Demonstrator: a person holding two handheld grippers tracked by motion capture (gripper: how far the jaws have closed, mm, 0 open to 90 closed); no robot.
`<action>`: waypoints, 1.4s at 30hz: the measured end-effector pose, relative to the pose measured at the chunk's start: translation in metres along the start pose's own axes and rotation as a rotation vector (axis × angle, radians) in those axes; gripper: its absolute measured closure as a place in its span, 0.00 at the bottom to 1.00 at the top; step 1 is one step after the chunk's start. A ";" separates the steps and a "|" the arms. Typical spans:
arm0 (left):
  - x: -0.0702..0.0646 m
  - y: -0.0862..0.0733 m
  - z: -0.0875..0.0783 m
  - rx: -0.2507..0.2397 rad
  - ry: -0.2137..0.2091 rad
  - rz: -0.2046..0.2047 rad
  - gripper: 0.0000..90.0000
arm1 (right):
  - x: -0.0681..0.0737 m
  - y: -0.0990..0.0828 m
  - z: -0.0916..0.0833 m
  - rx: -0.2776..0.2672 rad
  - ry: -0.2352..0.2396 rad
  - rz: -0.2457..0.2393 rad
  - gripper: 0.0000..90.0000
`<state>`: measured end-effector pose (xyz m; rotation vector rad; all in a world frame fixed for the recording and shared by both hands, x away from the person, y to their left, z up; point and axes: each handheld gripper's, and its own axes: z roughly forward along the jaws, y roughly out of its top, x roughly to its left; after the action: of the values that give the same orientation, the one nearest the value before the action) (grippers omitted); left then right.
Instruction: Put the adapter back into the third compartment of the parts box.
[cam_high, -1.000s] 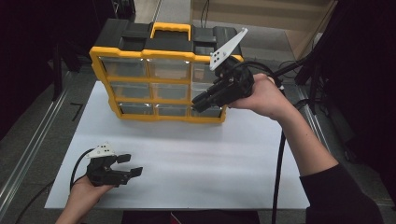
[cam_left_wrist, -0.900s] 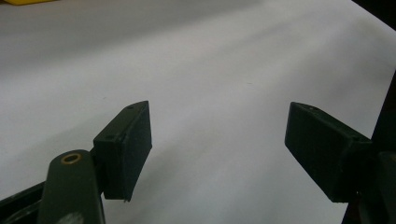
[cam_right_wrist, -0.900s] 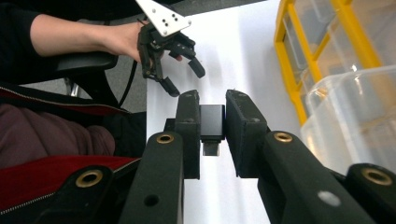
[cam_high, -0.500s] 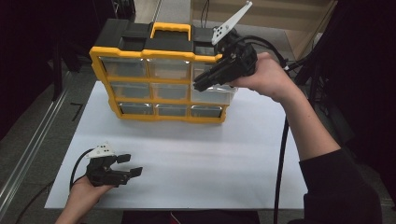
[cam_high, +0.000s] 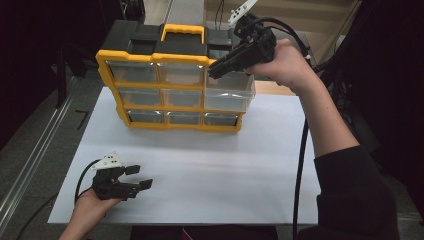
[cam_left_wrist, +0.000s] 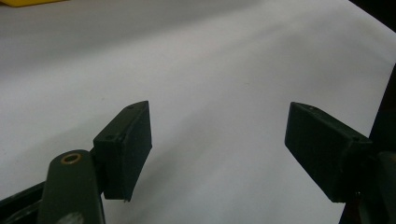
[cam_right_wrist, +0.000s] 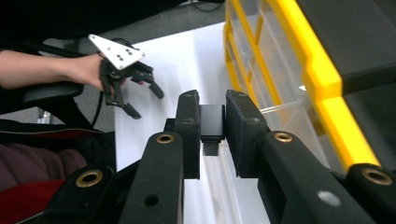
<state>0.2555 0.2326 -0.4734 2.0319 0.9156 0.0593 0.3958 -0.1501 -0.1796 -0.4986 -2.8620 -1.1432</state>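
The clear drawer (cam_high: 229, 89) sits at the right end of the middle row of the yellow organizer (cam_high: 150, 56), pulled part-way out of its bay toward the person, so its long axis runs front to back and its open top faces up; its clear front wall stands proud of the neighbouring drawers. No label, brand or other writing can be read on the drawer or on the cabinet. The right gripper (cam_high: 216, 71) hovers at the drawer's upper front edge, and in the right gripper view (cam_right_wrist: 212, 122) its jaws are clamped together on the drawer's small black pull tab (cam_right_wrist: 211, 123), with the clear drawer wall (cam_right_wrist: 280, 108) just past them. The organizer stands upright at the far side of the white sheet (cam_high: 210, 170), drawer fronts facing the person, its yellow handle (cam_high: 185, 31) lying on the black top. Well apart from it, near the front left corner of the sheet, the left gripper (cam_high: 138, 177) rests in the person's hand, its jaws spread wide with nothing but bare white paper between them, as the left gripper view (cam_left_wrist: 219, 140) shows.
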 end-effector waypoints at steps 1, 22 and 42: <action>0.000 0.000 0.000 -0.001 0.001 0.000 0.27 | -0.001 0.000 0.001 0.003 -0.006 0.002 0.81; 0.000 0.001 0.001 0.001 0.000 0.003 0.27 | -0.031 -0.030 0.009 0.029 -0.078 0.105 0.81; -0.001 0.001 0.001 0.002 0.002 0.008 0.27 | -0.021 -0.053 -0.017 -0.023 -0.080 0.122 0.48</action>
<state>0.2557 0.2308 -0.4735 2.0380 0.9089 0.0644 0.3978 -0.2035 -0.2058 -0.7247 -2.8413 -1.1634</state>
